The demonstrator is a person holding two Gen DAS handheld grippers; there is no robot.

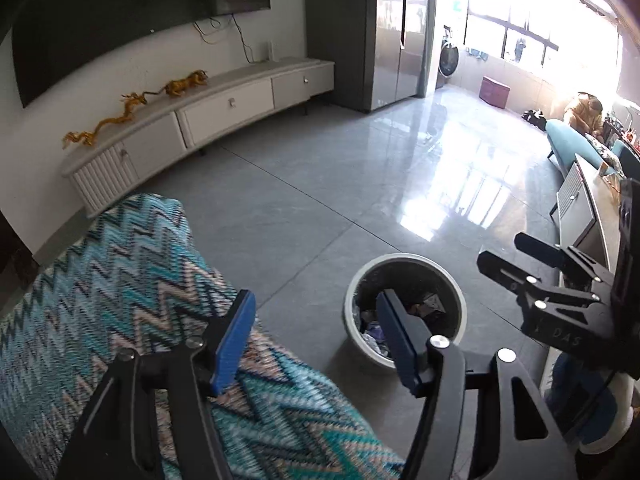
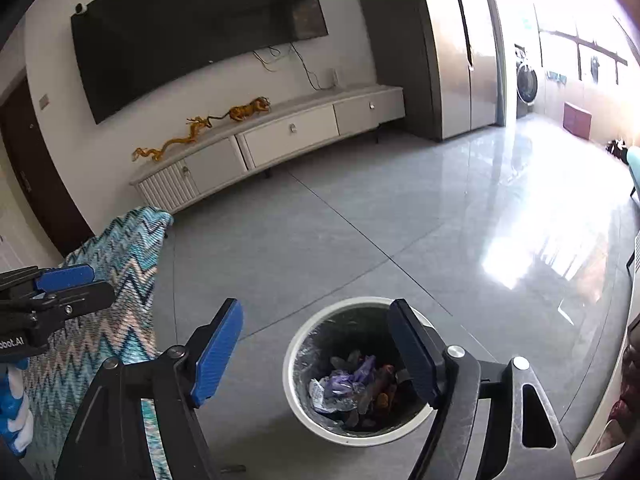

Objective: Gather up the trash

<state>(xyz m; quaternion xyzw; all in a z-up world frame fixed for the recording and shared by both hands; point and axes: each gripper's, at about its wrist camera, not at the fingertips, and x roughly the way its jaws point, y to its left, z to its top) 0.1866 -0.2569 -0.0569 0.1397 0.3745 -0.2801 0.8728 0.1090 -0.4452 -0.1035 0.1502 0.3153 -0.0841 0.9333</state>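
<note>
Both grippers hang empty above the waste bin, the trash lying inside it.

The round white waste bin stands on the grey tiled floor just beside the zigzag-patterned throw, close enough, I judge, that litter can be dropped in without walking. Its dark liner holds the trash: crumpled wrappers, one purplish, some clear film. The right gripper sits over the bin's near rim with its blue pads spread wide and nothing between them. The left gripper is likewise spread and empty, half over the throw, half over the bin. Both tilt downward toward the bin's mouth, which reads to me as a drop just finished. No loose litter shows on the floor within view.
</note>
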